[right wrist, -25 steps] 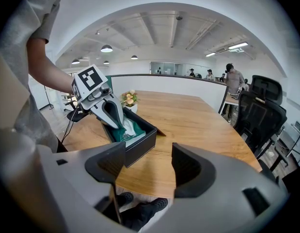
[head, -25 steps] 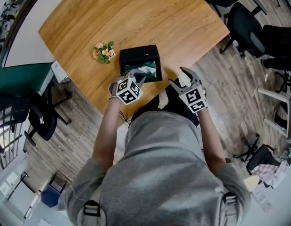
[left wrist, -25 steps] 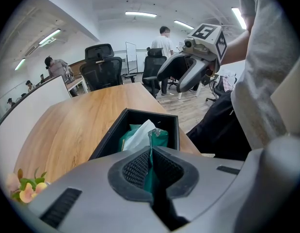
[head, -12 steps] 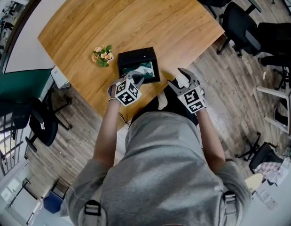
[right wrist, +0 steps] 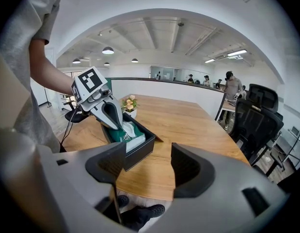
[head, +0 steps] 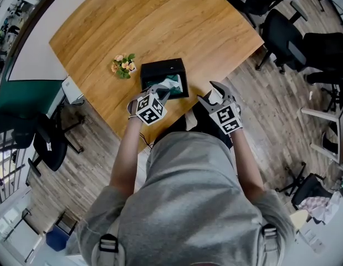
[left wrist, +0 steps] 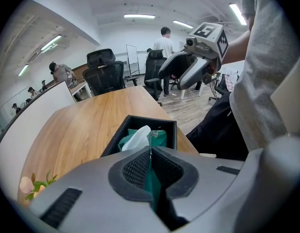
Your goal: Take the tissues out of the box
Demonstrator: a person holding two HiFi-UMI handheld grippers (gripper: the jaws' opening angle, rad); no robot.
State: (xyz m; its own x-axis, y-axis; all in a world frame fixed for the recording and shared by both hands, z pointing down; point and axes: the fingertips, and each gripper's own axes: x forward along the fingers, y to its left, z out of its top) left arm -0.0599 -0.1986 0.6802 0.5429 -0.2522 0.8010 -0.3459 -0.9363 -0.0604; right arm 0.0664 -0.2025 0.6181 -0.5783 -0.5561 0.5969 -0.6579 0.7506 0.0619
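A black open-topped box [head: 163, 66] stands near the front edge of the wooden table [head: 160, 21]. Inside lies a green tissue pack [head: 173, 83] with a white tissue [left wrist: 139, 137] sticking up from it. My left gripper [head: 165, 91] reaches into the near end of the box and is shut on the green wrapper; green film shows pinched between its pads [left wrist: 150, 152]. My right gripper [head: 213, 92] hovers to the right of the box, over the table edge. In the right gripper view its fingers [right wrist: 149, 166] are open with nothing between them.
A small pot of flowers [head: 123, 64] stands just left of the box. Black office chairs [head: 285, 26] are on the wooden floor to the right. The person's torso fills the lower head view. Other people stand far back in the room.
Both grippers stay almost where they were. The left keeps its hold on the green pack at the box, and the head view has shifted only slightly.
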